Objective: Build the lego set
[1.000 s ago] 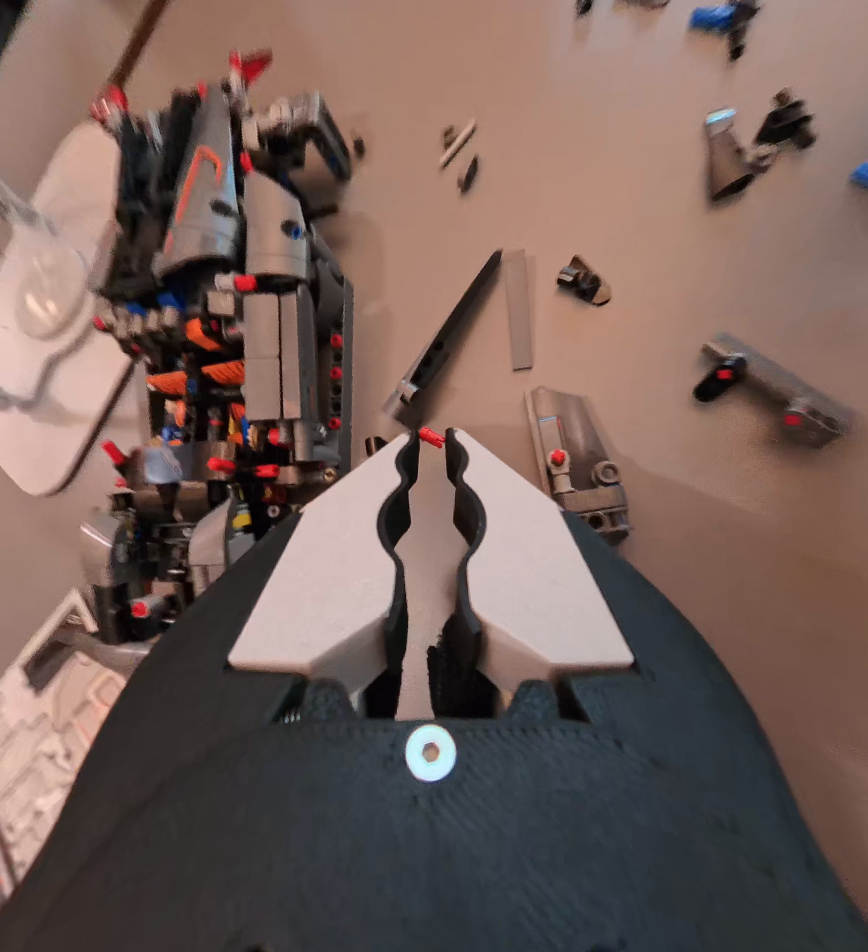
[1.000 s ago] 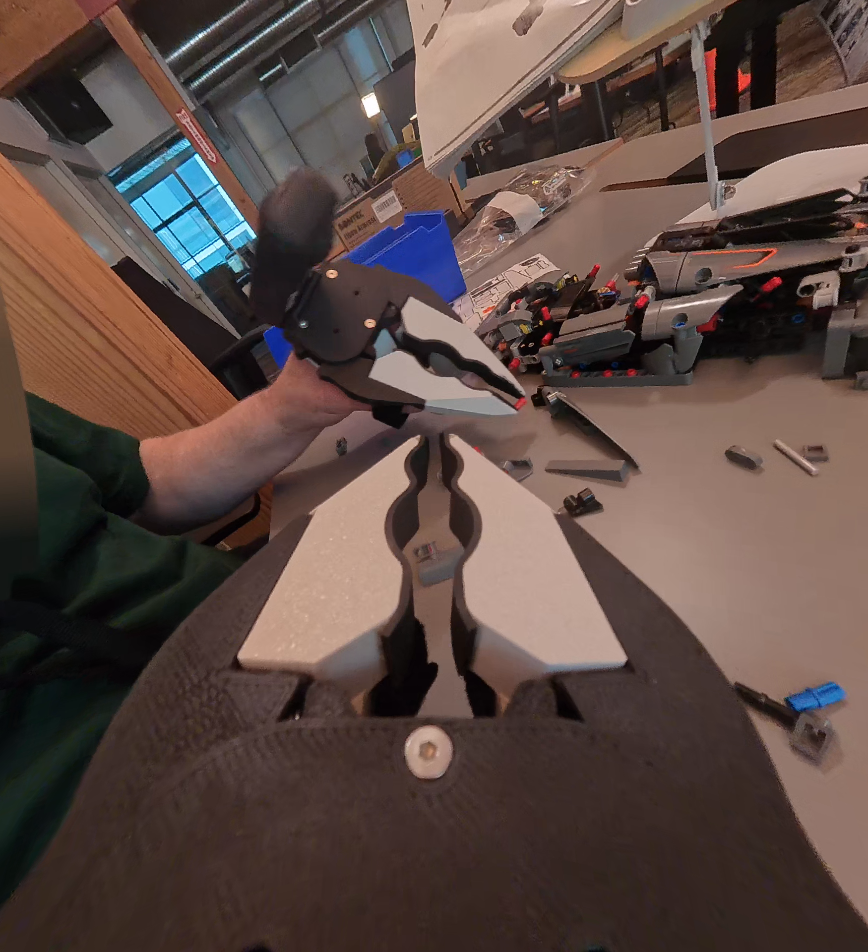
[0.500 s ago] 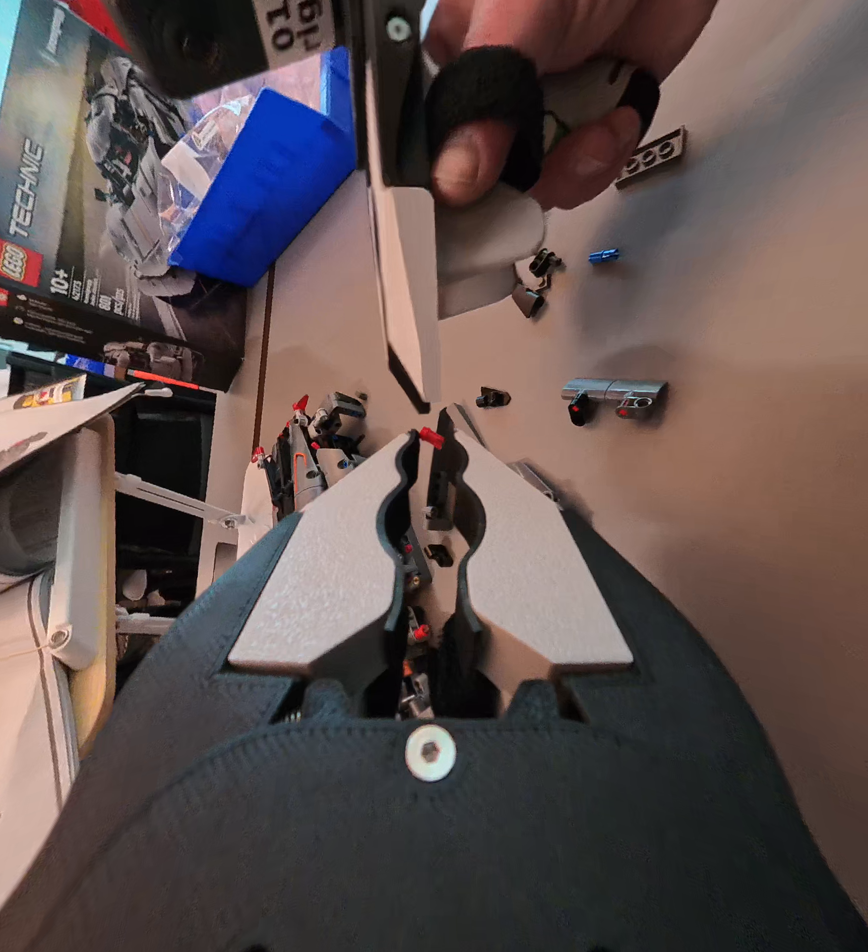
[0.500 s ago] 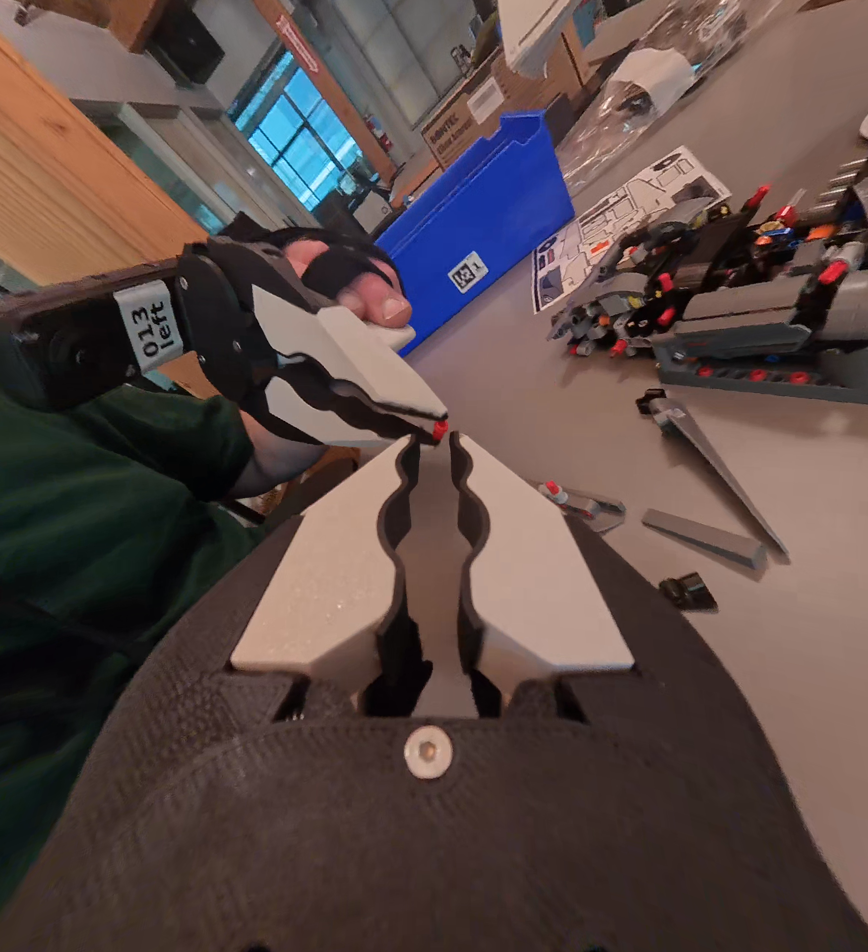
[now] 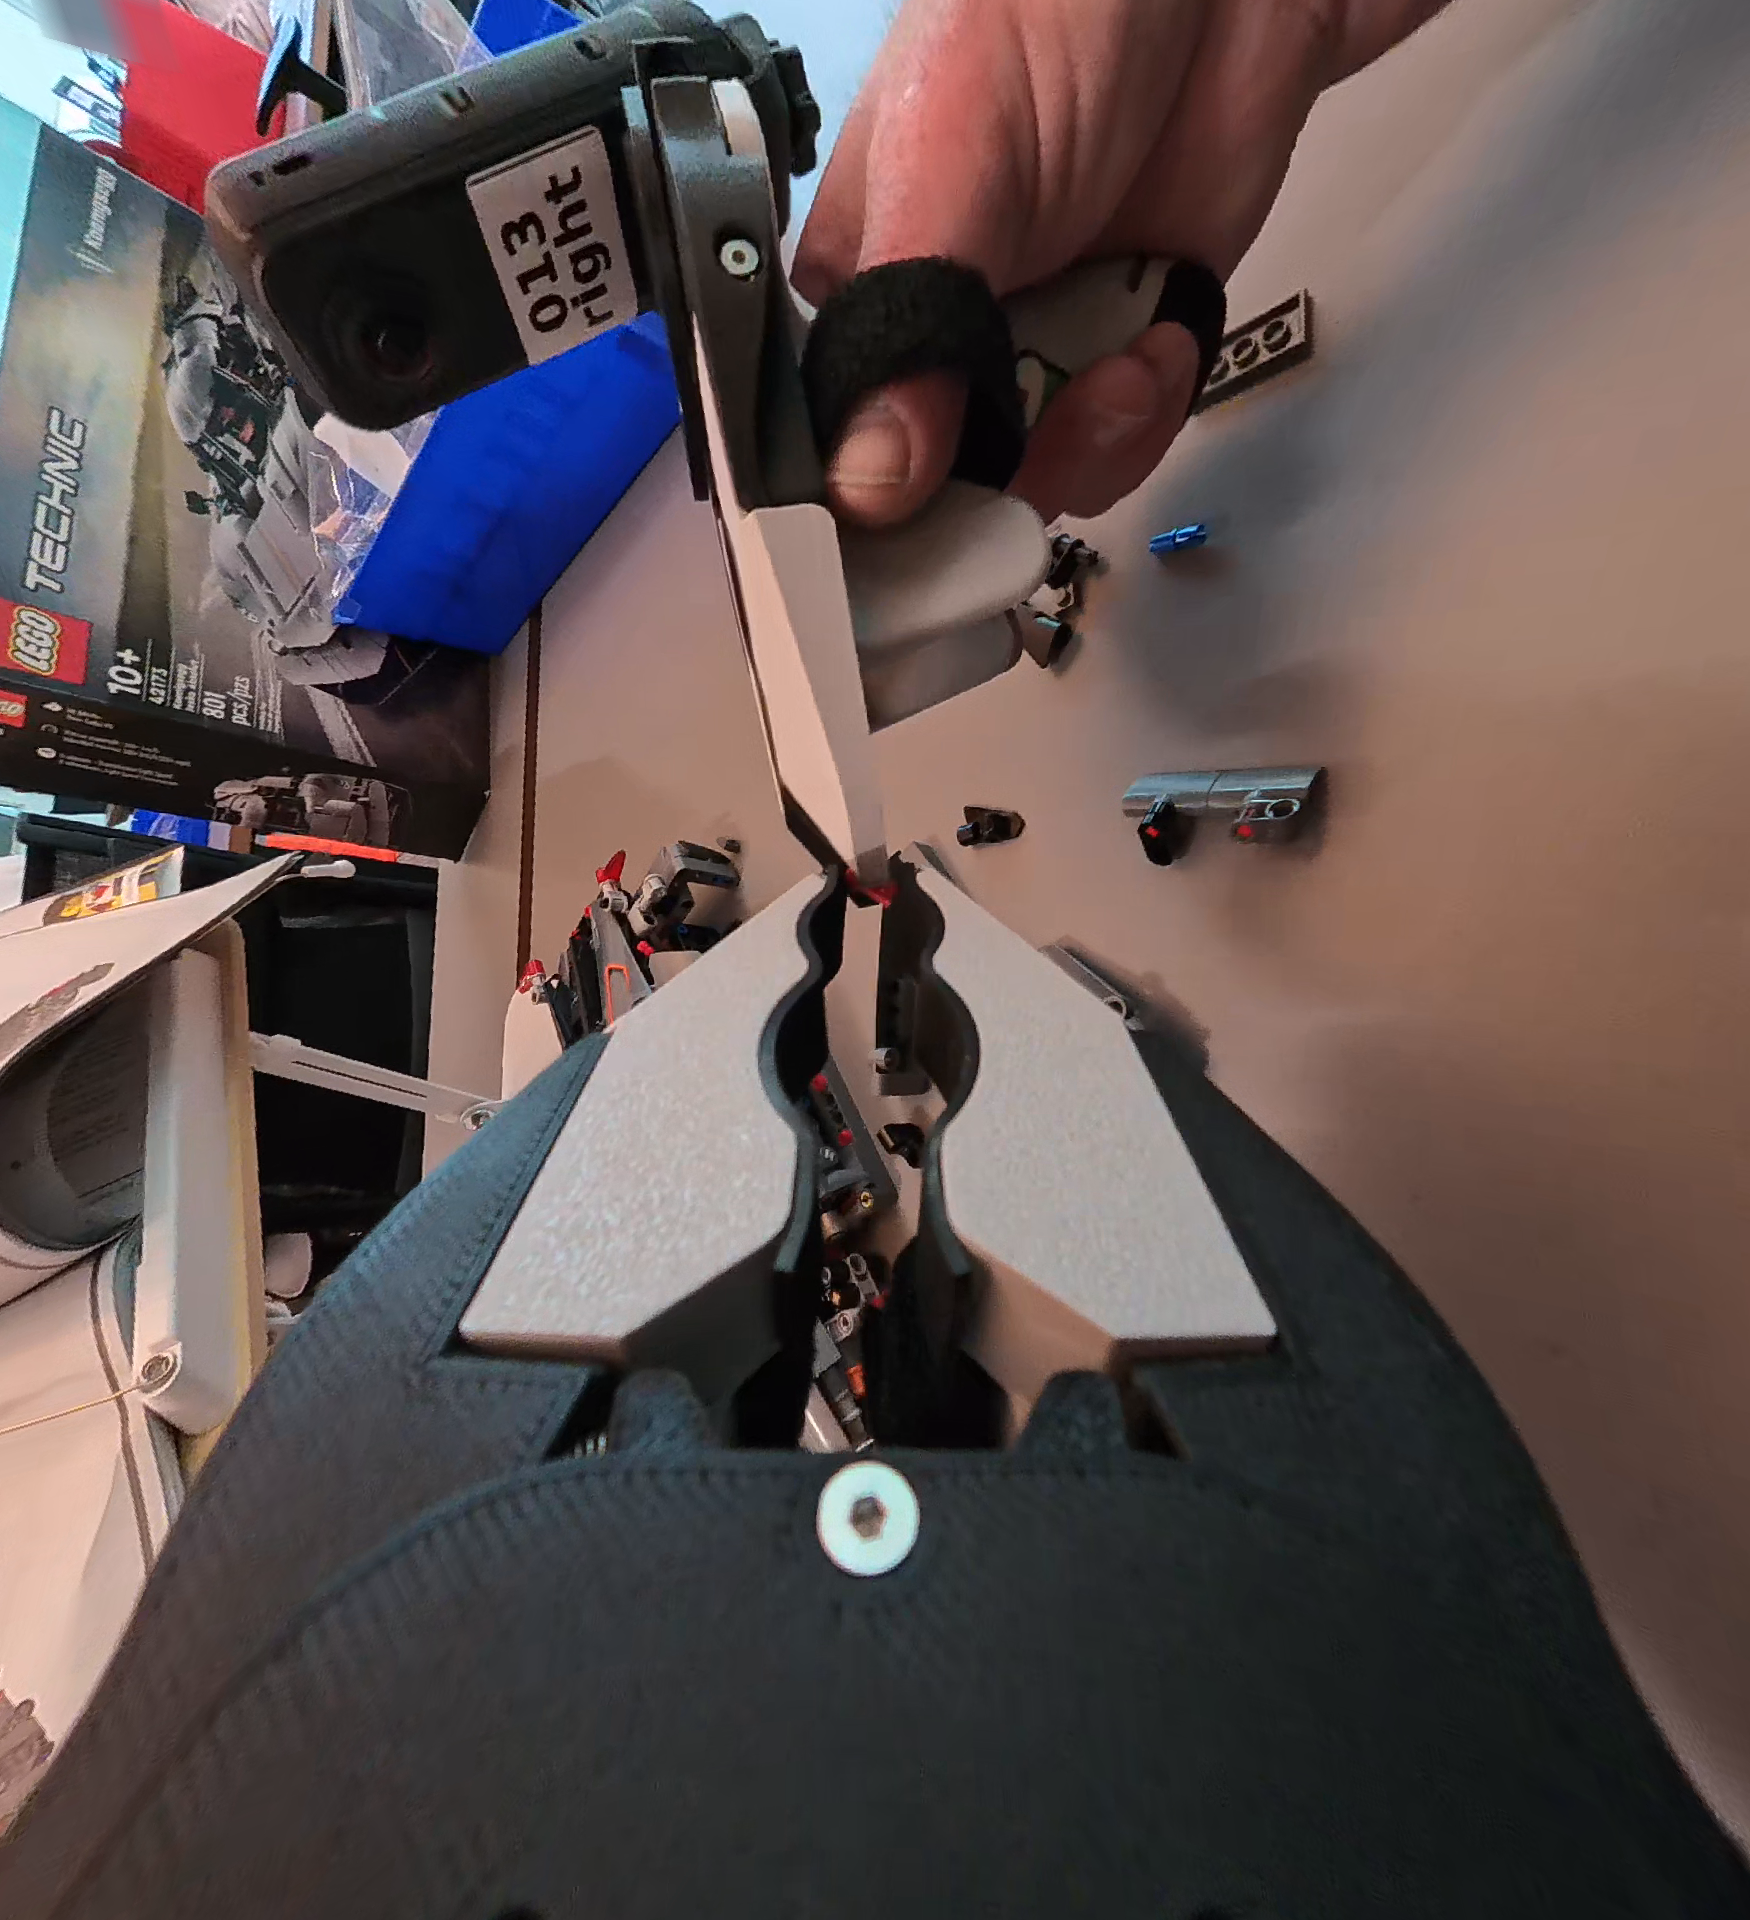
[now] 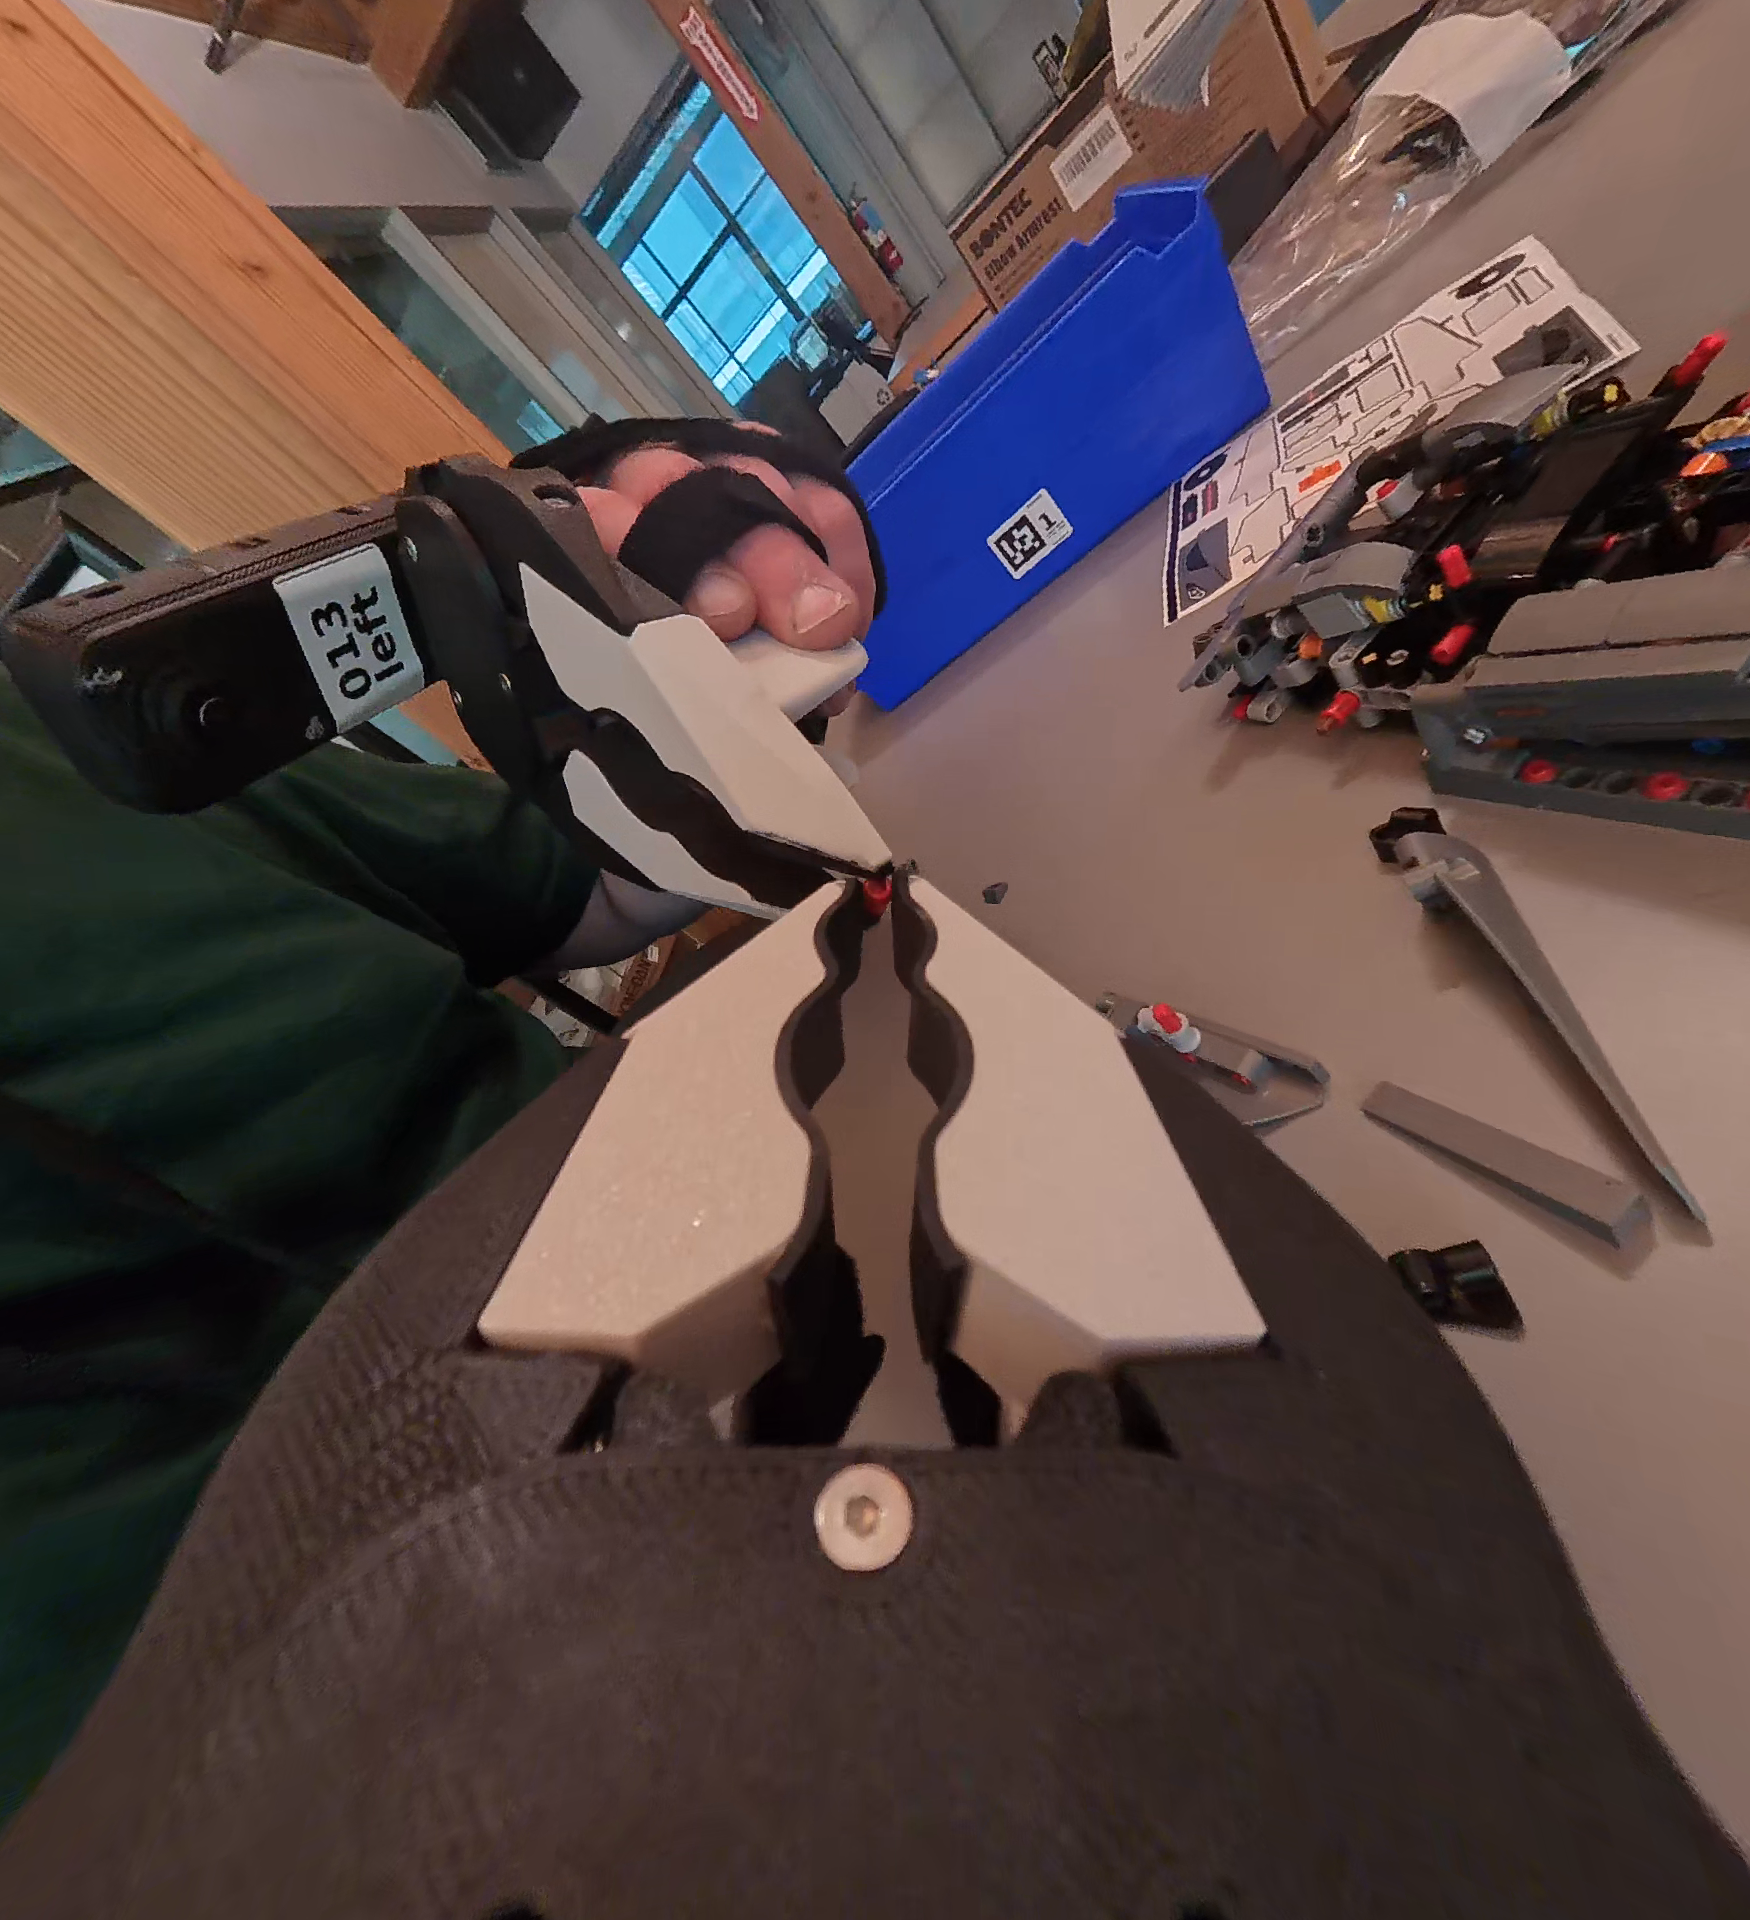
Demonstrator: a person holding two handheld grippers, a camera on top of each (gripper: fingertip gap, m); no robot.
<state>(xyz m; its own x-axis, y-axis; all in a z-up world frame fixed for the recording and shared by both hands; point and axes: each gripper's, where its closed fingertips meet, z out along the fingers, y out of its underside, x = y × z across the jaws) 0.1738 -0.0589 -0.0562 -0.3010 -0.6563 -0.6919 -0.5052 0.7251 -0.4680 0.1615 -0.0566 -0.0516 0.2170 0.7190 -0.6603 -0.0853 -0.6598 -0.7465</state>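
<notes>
Left wrist view looks along my left gripper (image 5: 869, 891), whose two pale fingers pinch a small red peg (image 5: 868, 890) at their tips, with a narrow gap open behind it. My right gripper (image 5: 855, 847) comes down from above, held by a hand (image 5: 1047, 208) with black finger straps, and its tips meet the same red peg. From that side its two fingers overlap, so I cannot tell from there how far apart they are. Right wrist view shows those tips nearly closed on the peg (image 6: 875, 896), with the left gripper (image 6: 876, 868) reaching in from the left, tip to tip, held up above the grey table (image 6: 1110, 790).

The half-built car model (image 6: 1577, 665) lies on the table, well apart to the right, beside a printed sheet (image 6: 1370, 395) and a blue bin (image 6: 1058, 436). Nearer my right gripper lie loose grey parts: a long tapered panel (image 6: 1536, 997), a flat strip (image 6: 1505, 1164) and a small black piece (image 6: 1453, 1283). The left camera also catches the set's box (image 5: 175, 582) standing behind the bin.
</notes>
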